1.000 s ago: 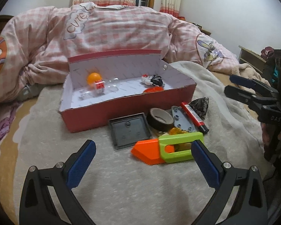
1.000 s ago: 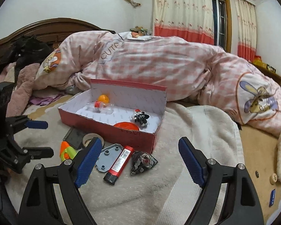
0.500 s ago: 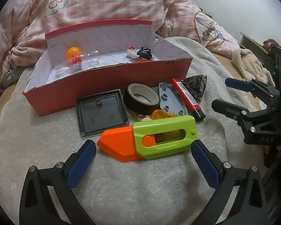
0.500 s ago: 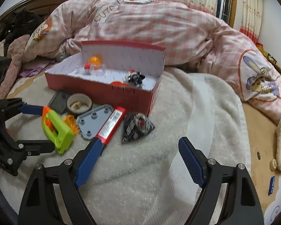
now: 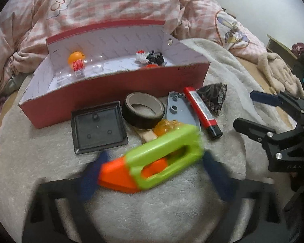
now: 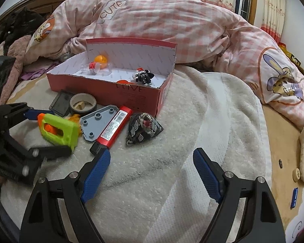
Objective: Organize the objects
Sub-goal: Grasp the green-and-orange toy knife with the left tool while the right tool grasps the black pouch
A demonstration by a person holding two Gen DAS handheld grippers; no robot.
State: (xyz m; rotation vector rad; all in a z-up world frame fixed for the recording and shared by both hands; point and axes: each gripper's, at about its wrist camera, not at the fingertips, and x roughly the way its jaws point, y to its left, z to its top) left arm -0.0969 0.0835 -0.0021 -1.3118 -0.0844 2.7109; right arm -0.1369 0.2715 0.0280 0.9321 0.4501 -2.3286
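"CUTE" stands on the pink checked quilt [image 6: 172, 20], far ahead of the right gripper [image 6: 152, 174]. "LOVE" is handwritten on the red box [image 6: 111, 89] front. "DAS" marks that gripper's body in the left wrist view. The red marker [image 6: 113, 129] label is too small to read.

Your right gripper [image 6: 151, 172]: black frame, two angular arms shaped like open triangles with cut-out windows. Long blue pads [image 6: 96, 175] with fine ribbed texture line the inner faces. Round silver screws sit on top of each arm, two per side. From the left wrist view the same tool [image 5: 273, 119] reads as matte black plastic, blue pad on the far finger, silver screw heads at the joints, small pale lettering "DAS" on the body.

Your left gripper [image 5: 152, 174]: same build, black arms, dark blue pads [image 5: 89, 179], heavily motion-blurred so screws and markings can't be read. No skin or sleeve clearly seen.
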